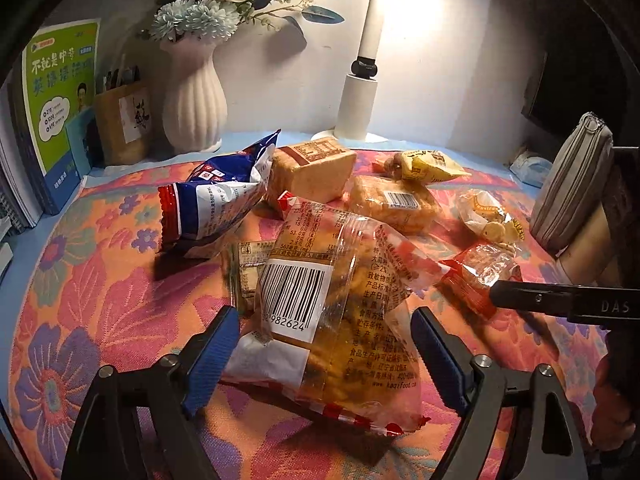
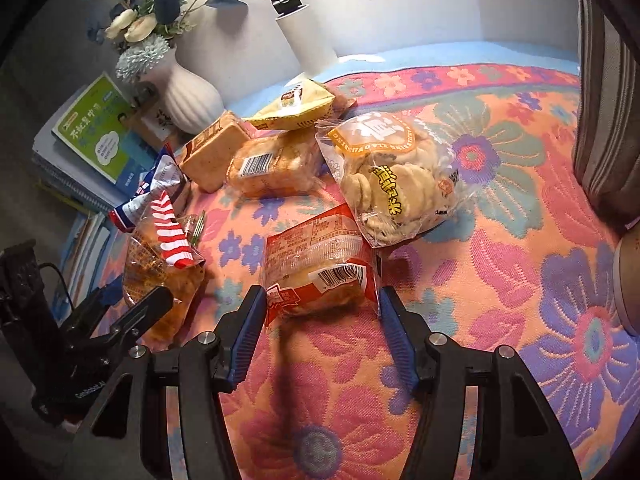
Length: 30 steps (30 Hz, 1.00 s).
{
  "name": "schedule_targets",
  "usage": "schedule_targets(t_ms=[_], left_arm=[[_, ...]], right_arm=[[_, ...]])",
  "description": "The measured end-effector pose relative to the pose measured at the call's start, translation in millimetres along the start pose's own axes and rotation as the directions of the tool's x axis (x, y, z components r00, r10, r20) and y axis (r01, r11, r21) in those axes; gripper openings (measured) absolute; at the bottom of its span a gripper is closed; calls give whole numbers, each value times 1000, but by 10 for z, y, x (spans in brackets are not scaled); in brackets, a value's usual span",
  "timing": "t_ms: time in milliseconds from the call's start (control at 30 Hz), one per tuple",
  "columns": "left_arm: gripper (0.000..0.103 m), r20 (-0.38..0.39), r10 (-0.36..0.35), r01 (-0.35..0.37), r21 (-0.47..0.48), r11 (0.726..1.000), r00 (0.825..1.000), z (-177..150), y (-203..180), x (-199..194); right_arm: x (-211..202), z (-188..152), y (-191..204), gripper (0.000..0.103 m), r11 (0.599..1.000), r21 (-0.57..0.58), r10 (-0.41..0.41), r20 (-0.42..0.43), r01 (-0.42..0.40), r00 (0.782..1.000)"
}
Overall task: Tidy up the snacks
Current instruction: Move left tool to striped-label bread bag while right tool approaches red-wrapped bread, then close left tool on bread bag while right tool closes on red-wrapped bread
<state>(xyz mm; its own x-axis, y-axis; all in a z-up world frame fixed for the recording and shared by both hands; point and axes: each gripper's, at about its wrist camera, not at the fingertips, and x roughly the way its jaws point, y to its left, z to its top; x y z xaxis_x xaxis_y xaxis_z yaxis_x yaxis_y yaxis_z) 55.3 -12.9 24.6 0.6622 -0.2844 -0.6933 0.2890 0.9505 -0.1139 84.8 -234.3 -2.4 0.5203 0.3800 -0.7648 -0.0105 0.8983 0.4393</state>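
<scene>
Two hand-held grippers mid-pickup: left hand-held gripper (image 1: 324,354) apart around clear barcode packet (image 1: 332,312); right hand-held gripper (image 2: 318,338) apart flanking red-wrapped snack (image 2: 320,264). Next: close, lift.

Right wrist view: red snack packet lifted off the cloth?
No, the red snack packet lies flat on the floral cloth between the open right gripper fingers.

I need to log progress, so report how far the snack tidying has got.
Nothing looks sorted yet: the snacks lie scattered on the floral cloth. In hand: the left gripper is open around the clear barcode packet, and the right gripper is open around the red-and-clear packet. Left: the blue bag, cracker bag, yellow packet and bread packs.
</scene>
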Motion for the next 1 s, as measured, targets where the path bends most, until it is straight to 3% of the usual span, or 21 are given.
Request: schedule_targets(t_ms=[133, 533, 833, 1000], left_arm=[[69, 20, -14, 14, -2, 1000, 1000, -7, 24, -44], [64, 60, -41, 44, -60, 997, 997, -25, 140, -152], [62, 64, -31, 34, -57, 998, 997, -29, 130, -160], [62, 57, -46, 50, -72, 996, 997, -25, 167, -154]], right_arm=[[16, 7, -38, 60, 999, 36, 19, -6, -19, 1000], [338, 374, 97, 62, 998, -42, 39, -27, -40, 999], [-169, -155, -100, 62, 995, 66, 72, -7, -72, 997], [-125, -114, 202, 62, 994, 0, 105, -30, -105, 994]])
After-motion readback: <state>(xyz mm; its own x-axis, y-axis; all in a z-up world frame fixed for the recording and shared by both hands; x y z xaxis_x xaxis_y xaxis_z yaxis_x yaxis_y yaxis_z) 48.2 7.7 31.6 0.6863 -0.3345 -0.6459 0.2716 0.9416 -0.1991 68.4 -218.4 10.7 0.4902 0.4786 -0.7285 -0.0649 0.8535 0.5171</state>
